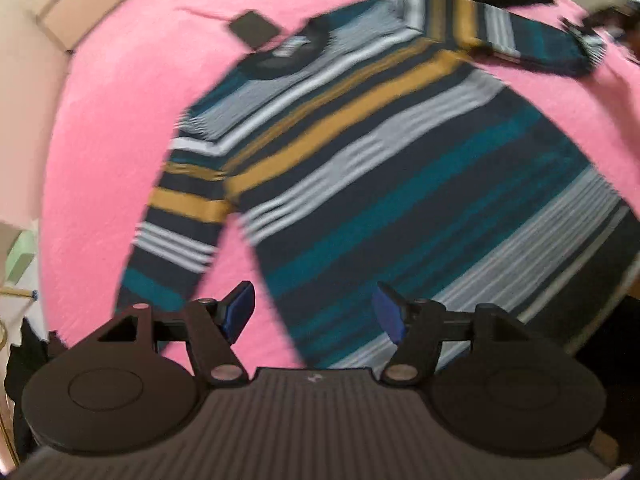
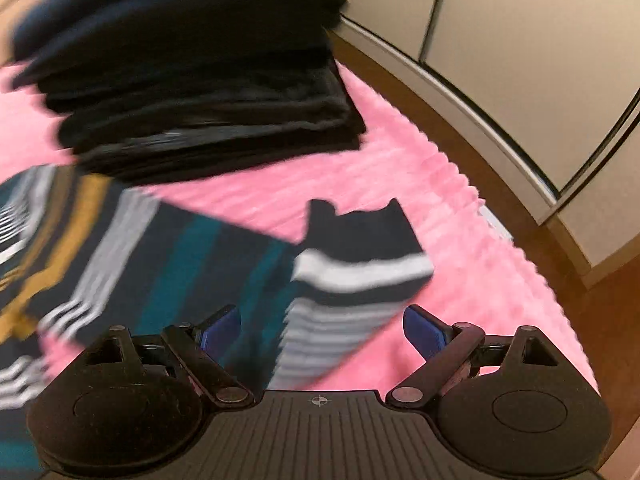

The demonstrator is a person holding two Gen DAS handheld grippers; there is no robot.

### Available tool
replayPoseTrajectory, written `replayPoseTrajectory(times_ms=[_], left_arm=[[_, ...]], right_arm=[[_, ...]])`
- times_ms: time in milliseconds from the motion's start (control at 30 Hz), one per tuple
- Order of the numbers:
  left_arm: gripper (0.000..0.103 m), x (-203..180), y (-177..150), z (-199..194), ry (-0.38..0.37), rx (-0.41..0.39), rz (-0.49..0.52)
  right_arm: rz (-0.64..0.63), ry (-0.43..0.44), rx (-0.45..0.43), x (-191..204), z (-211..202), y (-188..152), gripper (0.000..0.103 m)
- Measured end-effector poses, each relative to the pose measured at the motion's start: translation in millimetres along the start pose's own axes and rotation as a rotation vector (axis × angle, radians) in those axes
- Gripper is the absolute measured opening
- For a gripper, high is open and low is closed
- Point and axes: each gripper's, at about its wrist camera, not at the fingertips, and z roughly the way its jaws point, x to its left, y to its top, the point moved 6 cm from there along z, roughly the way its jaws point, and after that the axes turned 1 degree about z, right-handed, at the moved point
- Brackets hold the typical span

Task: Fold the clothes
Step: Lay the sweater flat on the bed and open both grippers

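Sweater [image 1: 360, 160], striped in navy, teal, grey, white and mustard, spread flat on pink blanket [image 1: 120, 140], body ahead of left gripper [image 1: 316, 312] and reaching up and to its right. Round collar at far end, left of centre; small dark tag [image 1: 253, 29] on the blanket just beyond the collar. One sleeve running down toward the left gripper's left finger [image 1: 240, 308]; other sleeve stretched out far to the upper right. Left gripper spread wide, blue pads apart, nothing between them, held over the lower edge of the sweater.

Cuff [image 2: 360, 256] of the far sleeve folded back on itself, just ahead of right gripper [image 2: 322, 328], lying between its two fingers in line of sight; contact not discernible through the blur. Right gripper also spread wide, holding nothing. Stack of dark folded clothes [image 2: 200, 92] beyond the sleeve, ahead and to the left. Blanket edge to the right, then brown floor [image 2: 500, 184] and pale cabinet doors [image 2: 520, 40].
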Motion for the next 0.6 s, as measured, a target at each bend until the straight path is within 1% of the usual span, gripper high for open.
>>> replayPoseTrajectory(times_ms=[67,133,167,233,300,333,433,467,500,600], left_arm=[[0.062,-26,15,-2,-0.016,0.005,0.052],[0.062,-43,29,-3,-0.027,0.006,0.083],[0.062,-47,36,-3,-0.031,0.003,0.087],[0.062,-51,50,-3,-0.036,-0.006,0.091],[0.062,-54,63,-4,-0.034,-0.023,0.098],[0.062,-55,70,-5,-0.032,-0.034,0.102],[0.062,-52,85,-8,-0.026,-0.064,0.104],[0.062,-51,88,-9,-0.025,-0.071,0.104],[0.062,-52,90,-10,-0.02,-0.076,0.106],[0.062,-54,92,-15,0.011,-0.077,0.103]], right_arm=[[-0.031,-0.021,0.042,-5,26,4,0.091],[-0.072,-0.038,0.056,-13,36,0,0.091],[-0.072,-0.052,0.047,-21,34,-3,0.091],[0.01,-0.096,0.004,-53,15,-16,0.091],[0.133,-0.127,0.004,-96,-4,-38,0.091],[0.183,-0.141,0.019,-116,-11,-51,0.091],[0.309,-0.231,0.116,-165,-26,-94,0.091],[0.374,-0.237,0.136,-179,-33,-106,0.091],[0.422,-0.22,0.142,-187,-41,-114,0.091],[0.457,-0.17,0.156,-191,-63,-127,0.091]])
